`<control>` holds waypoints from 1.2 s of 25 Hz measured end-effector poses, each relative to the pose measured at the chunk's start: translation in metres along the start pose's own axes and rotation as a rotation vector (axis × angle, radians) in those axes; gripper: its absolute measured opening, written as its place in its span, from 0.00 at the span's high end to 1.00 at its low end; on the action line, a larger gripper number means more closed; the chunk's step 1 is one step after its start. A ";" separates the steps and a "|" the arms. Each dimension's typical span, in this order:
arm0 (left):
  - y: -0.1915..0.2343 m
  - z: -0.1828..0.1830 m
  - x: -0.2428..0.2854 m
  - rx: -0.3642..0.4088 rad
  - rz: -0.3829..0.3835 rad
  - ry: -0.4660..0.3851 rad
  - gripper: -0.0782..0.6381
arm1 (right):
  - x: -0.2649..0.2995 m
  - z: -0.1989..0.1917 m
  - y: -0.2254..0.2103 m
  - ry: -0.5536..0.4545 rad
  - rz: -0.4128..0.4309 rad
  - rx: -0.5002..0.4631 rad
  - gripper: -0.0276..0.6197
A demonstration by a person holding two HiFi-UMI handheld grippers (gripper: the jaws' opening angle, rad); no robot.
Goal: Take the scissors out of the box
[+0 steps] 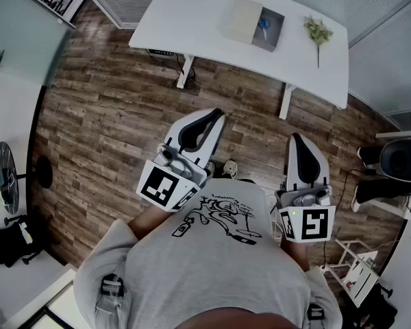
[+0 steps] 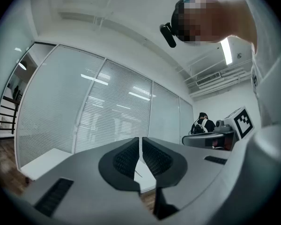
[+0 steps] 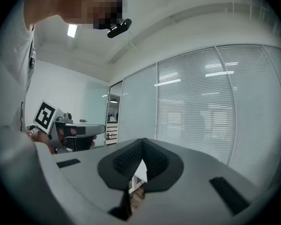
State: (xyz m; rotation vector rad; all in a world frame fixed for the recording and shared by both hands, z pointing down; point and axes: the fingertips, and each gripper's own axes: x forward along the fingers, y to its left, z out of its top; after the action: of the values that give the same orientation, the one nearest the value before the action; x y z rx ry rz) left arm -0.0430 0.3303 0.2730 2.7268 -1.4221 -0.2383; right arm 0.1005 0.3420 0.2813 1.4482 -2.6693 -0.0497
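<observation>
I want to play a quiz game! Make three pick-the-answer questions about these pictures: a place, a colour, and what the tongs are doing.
1. Where are the scissors? A) in the box on the white table B) on the floor C) on a shelf
2. What colour are their handles? A) red B) blue C) yellow
3. How are the left tongs and the right tongs? A) wide open B) shut on the scissors C) shut, holding nothing
Answers: 1 A, the head view shows them inside the box; 2 B, the handles look blue; 3 C, each gripper view shows them closed together with nothing between.
</observation>
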 end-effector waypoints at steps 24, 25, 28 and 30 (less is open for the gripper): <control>-0.037 -0.014 0.052 0.004 -0.017 0.007 0.84 | -0.012 -0.008 -0.049 -0.007 0.030 0.010 0.95; -0.039 -0.013 0.054 0.002 -0.017 0.006 0.84 | -0.012 -0.009 -0.052 -0.004 0.031 0.011 0.95; -0.041 -0.014 0.057 0.004 -0.014 0.010 0.84 | -0.009 -0.012 -0.055 0.005 0.041 0.021 0.95; -0.038 -0.016 0.062 0.004 -0.008 0.015 0.84 | -0.006 -0.014 -0.057 0.010 0.049 0.027 0.95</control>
State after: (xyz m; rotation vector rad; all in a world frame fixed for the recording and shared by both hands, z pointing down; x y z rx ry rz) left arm 0.0251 0.3012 0.2771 2.7318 -1.4097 -0.2150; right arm 0.1531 0.3160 0.2904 1.3864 -2.7064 -0.0027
